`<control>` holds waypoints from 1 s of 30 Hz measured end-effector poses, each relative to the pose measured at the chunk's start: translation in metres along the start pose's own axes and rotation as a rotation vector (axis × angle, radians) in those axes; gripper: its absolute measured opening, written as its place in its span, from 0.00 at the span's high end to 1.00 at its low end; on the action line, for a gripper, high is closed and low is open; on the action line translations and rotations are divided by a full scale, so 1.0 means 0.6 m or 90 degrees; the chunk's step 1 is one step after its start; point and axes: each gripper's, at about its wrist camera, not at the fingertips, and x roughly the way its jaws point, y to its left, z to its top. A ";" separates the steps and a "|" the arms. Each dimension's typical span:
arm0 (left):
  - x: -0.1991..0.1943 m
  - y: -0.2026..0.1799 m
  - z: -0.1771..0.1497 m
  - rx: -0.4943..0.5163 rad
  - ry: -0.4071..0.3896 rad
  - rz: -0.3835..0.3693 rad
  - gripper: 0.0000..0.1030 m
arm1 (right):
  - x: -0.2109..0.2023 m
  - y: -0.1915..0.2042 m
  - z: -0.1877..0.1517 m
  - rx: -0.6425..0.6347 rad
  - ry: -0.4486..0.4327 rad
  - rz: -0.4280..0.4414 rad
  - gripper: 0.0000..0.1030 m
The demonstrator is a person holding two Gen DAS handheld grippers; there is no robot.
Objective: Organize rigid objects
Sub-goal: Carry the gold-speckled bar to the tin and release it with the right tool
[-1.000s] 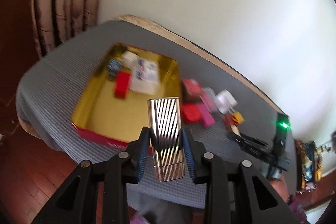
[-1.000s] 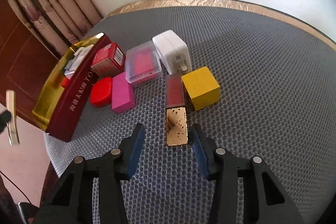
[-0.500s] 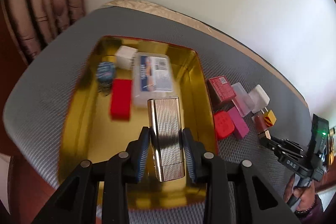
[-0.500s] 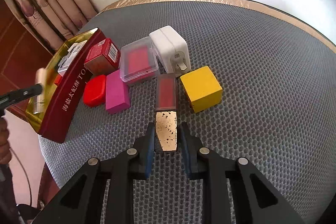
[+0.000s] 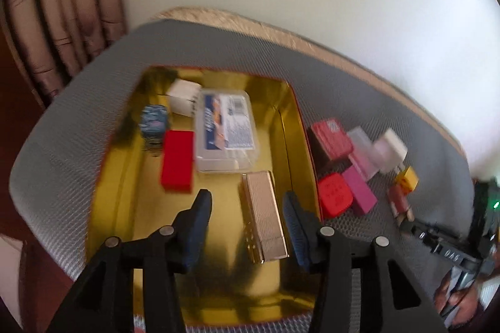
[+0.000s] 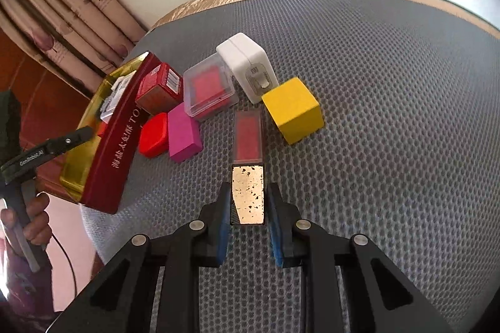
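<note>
The left gripper had just been opening, and its jaws stood spread on either side of the ribbed metal case, which lay free on the floor of the gold tray, low and centre in the left wrist view. The case looked stiff, smooth and likely slippery, best pinched across its long ribbed sides. Four more things lay in the tray: one clear plastic box, one red block, one white cube and one blue patterned piece.

The right gripper was pinching the gold end of the lipstick tube, low and centre in its view; it seemed light, rigid and glossy. On the surface just beside it sat one yellow cube, one white charger, one clear box with a red insert, one pink block, one red case and one red carton.
</note>
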 end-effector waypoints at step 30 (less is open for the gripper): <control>-0.156 0.079 -0.181 -0.150 -0.102 0.001 0.50 | 0.012 0.290 0.192 -0.074 0.010 0.105 0.81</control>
